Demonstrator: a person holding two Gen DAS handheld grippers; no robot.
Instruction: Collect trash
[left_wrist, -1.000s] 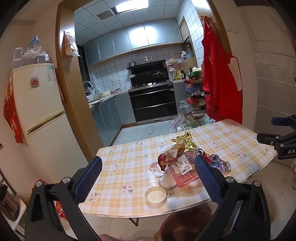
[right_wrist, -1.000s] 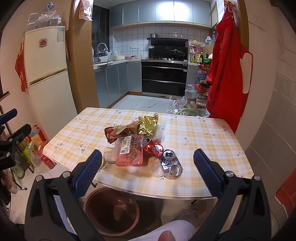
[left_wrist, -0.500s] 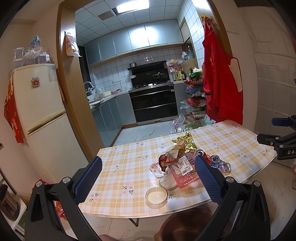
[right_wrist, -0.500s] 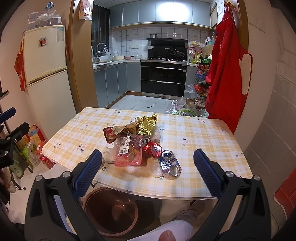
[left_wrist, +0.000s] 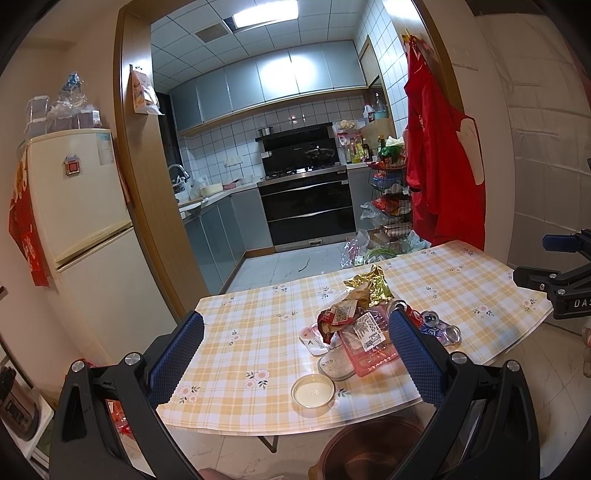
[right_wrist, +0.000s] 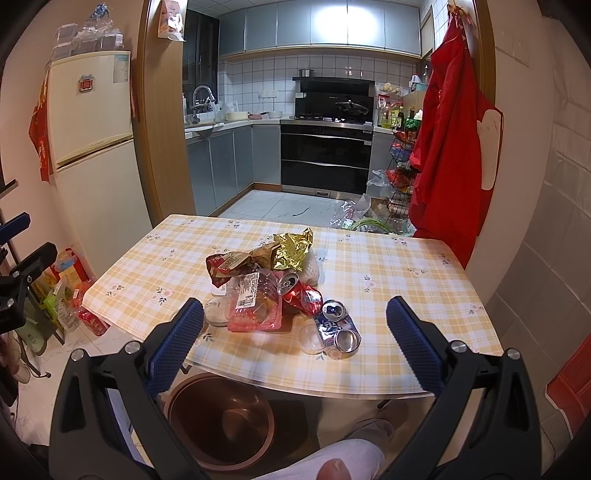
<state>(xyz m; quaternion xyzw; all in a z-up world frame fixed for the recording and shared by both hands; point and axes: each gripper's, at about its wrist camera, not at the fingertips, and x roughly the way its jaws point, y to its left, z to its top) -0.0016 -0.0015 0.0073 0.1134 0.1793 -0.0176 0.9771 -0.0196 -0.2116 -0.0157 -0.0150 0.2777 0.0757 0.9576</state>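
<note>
Little had shifted since a second earlier: both grippers hung at nearly the same height before the table, and the trash heap lay undisturbed. Left gripper (left_wrist: 295, 334) was spread wide, grasping nothing; right gripper (right_wrist: 294, 332) likewise released and empty, blue ribbed pads on black frames.

Nearest, on the floor under the table edge, sat a round brown trash bin (right_wrist: 221, 413); the right view showed its open mouth, the left view only a blurred rim. A white-clad knee (right_wrist: 332, 461) showed only in the right view.

On the yellow checked tablecloth (left_wrist: 258, 314), a shallow white lid (left_wrist: 313, 390) lay nearest the left gripper, seen only there. Beyond it, between the fingers, lay the heap: a clear pink plastic tray (right_wrist: 255, 302) with a printed label, a crushed red can (right_wrist: 301, 293), flattened blue cans (right_wrist: 338, 326), a red snack wrapper (right_wrist: 225, 264), and crumpled gold foil (right_wrist: 291, 247) farthest.

Behind stood a cream fridge (right_wrist: 90, 110) and a hanging red apron (right_wrist: 450, 147).
</note>
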